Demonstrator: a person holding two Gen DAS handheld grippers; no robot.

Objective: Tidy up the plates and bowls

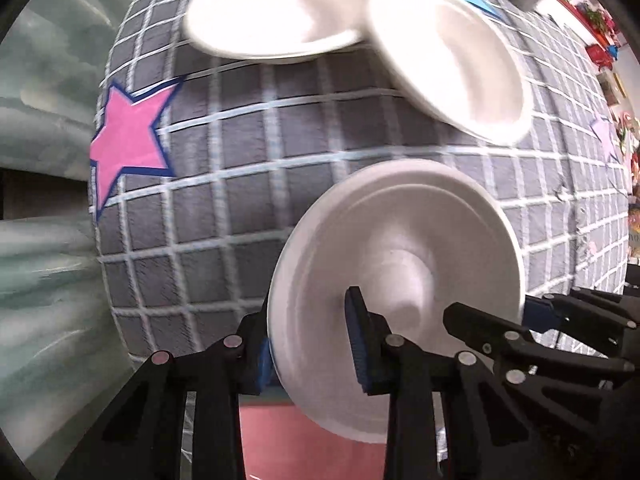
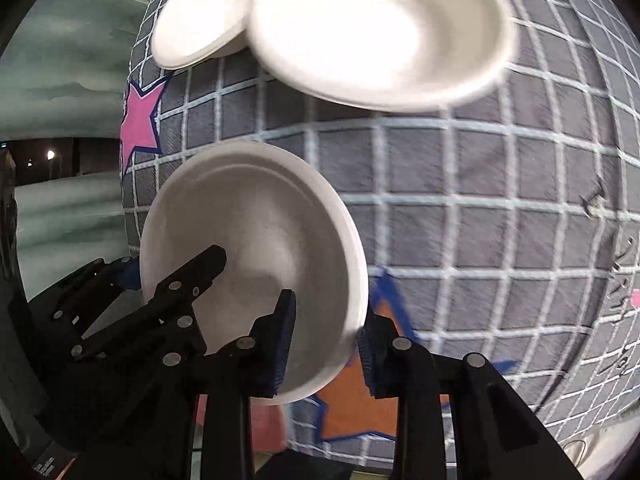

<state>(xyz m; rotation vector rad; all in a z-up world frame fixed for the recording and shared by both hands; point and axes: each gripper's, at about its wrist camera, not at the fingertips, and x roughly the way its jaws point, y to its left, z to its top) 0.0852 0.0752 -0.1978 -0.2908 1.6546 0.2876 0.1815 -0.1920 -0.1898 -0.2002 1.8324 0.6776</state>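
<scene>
Bowl [image 2: 256,264]; orange star [image 2: 356,396] only right-wrist.

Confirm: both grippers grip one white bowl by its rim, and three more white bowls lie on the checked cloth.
Wrong count: the left wrist view shows only two more, a left bowl and a right bowl, on the checked cloth. The left gripper and right gripper do grip the held bowl at its rim.
</scene>
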